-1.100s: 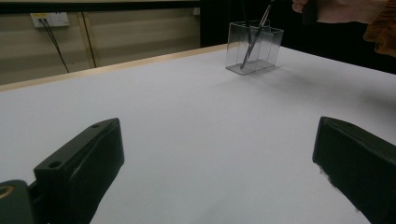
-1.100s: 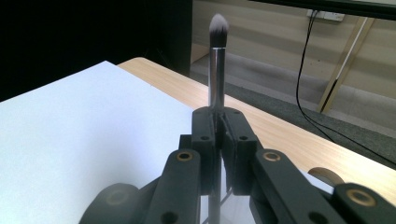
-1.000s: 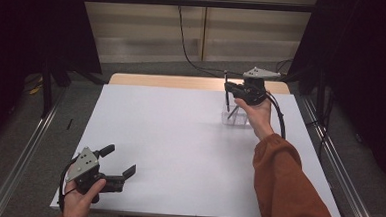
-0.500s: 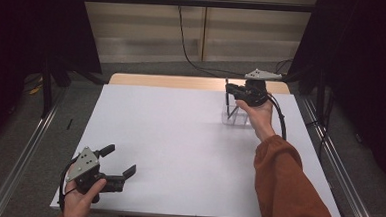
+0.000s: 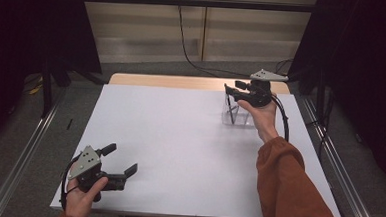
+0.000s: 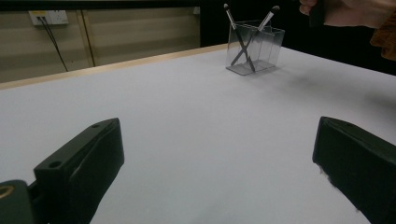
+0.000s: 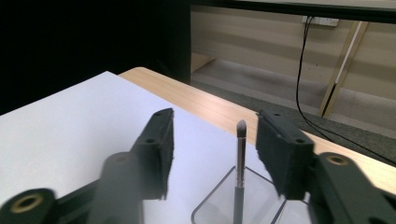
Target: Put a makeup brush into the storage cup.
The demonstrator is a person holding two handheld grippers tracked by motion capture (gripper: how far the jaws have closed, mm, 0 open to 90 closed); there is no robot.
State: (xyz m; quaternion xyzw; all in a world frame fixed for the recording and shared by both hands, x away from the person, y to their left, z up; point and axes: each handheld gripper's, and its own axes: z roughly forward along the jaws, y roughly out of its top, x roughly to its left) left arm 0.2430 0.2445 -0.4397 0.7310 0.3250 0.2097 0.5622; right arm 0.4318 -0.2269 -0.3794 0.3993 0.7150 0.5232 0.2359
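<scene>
Right tool (image 5: 234,86) hovers over clear holder (image 5: 237,115) at far right of surface (image 5: 179,138). Holder's walls barely readable from high view; left tool's view shows two brushes (image 6: 243,42) crossed inside it. In right tool's view, holder bottom is cut off; one brush (image 7: 241,154) stands upright betw. the jaws, untouched. Jaws were pinched a sec ago, have just been opening, now approx half open. Left tool (image 5: 120,162) wide open, holding nothing, at near left, well apart from holder.
</scene>
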